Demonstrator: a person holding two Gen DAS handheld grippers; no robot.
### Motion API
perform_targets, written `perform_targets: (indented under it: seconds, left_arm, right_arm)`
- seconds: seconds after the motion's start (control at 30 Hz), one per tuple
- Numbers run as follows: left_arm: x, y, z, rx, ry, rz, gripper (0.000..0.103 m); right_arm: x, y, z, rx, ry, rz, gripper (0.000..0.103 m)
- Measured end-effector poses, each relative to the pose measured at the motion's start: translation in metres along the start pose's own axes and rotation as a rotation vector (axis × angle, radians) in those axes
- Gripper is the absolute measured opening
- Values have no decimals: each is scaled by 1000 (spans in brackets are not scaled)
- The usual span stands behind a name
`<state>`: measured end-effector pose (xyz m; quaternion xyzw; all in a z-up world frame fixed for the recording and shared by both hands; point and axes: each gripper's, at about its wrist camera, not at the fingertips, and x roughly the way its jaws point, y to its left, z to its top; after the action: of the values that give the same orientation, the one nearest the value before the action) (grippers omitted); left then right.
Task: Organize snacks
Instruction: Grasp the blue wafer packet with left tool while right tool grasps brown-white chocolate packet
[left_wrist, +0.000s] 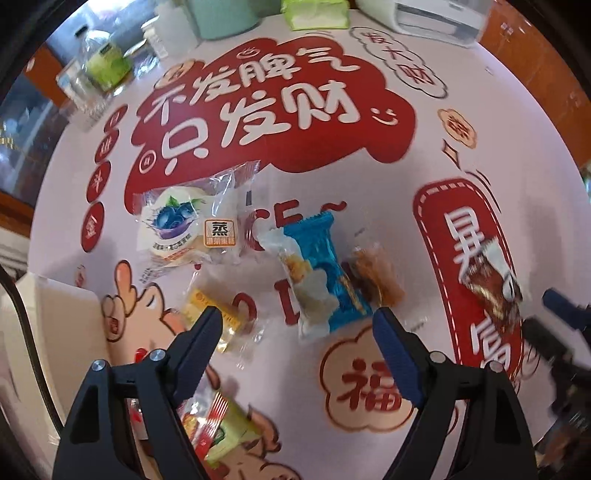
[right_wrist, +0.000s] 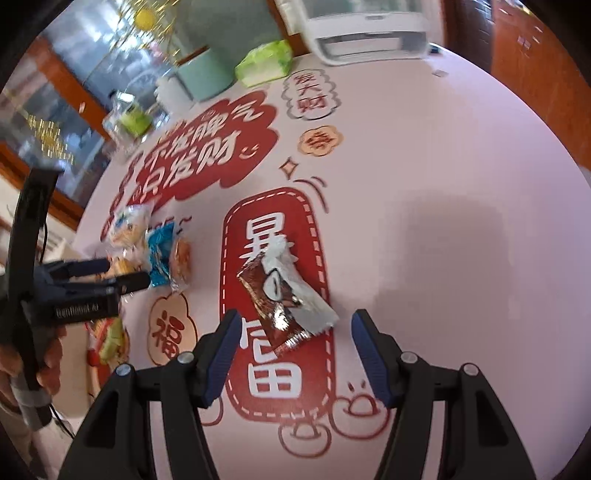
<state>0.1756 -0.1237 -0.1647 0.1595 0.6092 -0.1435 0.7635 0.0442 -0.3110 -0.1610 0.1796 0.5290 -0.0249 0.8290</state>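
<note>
1. Crinkly foil is my first worry: the brown-and-silver foil snack bar (right_wrist: 286, 295) lies alone on the pink printed tablecloth (right_wrist: 443, 166), on its red panel, just ahead of my right gripper (right_wrist: 291, 328). Its jaws stand open and empty, one on each side of the bar's near end. The bar lies at a slant to them, so a careless close could pinch one corner and spin it away.

2. My left gripper (left_wrist: 297, 321) is open too, holding nothing. The blue-and-white wrapped snack (left_wrist: 319, 273) sits between and just beyond its fingertips, touching the small clear packet of brown pieces (left_wrist: 376, 275) on one side.

3. The yellow wrapped snack (left_wrist: 218, 317) lies right under the left fingertip, so coming down there could trap it and drag two packets together.

4. The round blueberry-printed cake in clear wrap (left_wrist: 177, 225) is near this cluster; slick film may slide when nudged.

5. Both grippers work close together, and the foil bar sits between their reaches, so I judge a collision possible.

6. Another red-and-green packet (left_wrist: 218, 428) lies beneath the left gripper's frame, partly hidden from me.
</note>
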Motion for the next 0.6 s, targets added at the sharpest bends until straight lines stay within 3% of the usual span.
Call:
perform_targets:
  seconds: [0.33,0.5,0.6]
  left_arm:
    - [26,12,14,-121,34,-69,62]
    - [33,21,14,-198,64,-138,60]
    - [33,22,15,-197,52,-121,60]
  right_arm:
    - [32,30,7,-197,32,-75,62]
    - [40,34,2,-233,55,-76,60]
    - [40,37,0,-253,53,-75,54]
